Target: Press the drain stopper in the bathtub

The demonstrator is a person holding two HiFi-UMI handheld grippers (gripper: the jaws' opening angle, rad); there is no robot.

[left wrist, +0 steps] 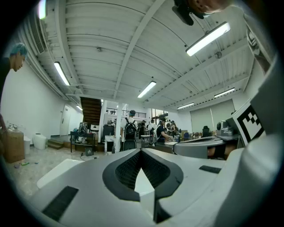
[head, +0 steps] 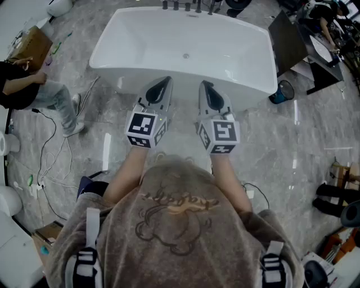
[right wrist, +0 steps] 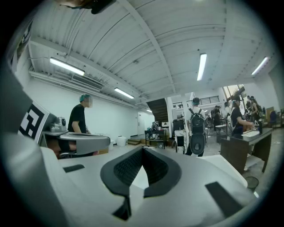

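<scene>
The white freestanding bathtub (head: pixel 121 34) stands straight ahead in the head view. Its small round drain stopper (head: pixel 185 55) lies in the middle of the tub floor. My left gripper (head: pixel 164 82) and right gripper (head: pixel 205 85) are held side by side, level with the tub's near rim and short of the stopper. Both point toward the tub. In the left gripper view the gripper (left wrist: pixel 141 151) has its dark pads meeting at the tips, with nothing between them. The right gripper (right wrist: pixel 143 149) looks the same in its own view. Neither gripper view shows the stopper.
Dark taps (head: pixel 185 5) line the tub's far rim. A person (head: pixel 25 87) crouches at the left beside a cardboard box (head: pixel 29 45), with cables (head: pixel 52 160) across the marble floor. A blue bin (head: pixel 280 92) and a dark panel (head: pixel 286 38) stand right of the tub.
</scene>
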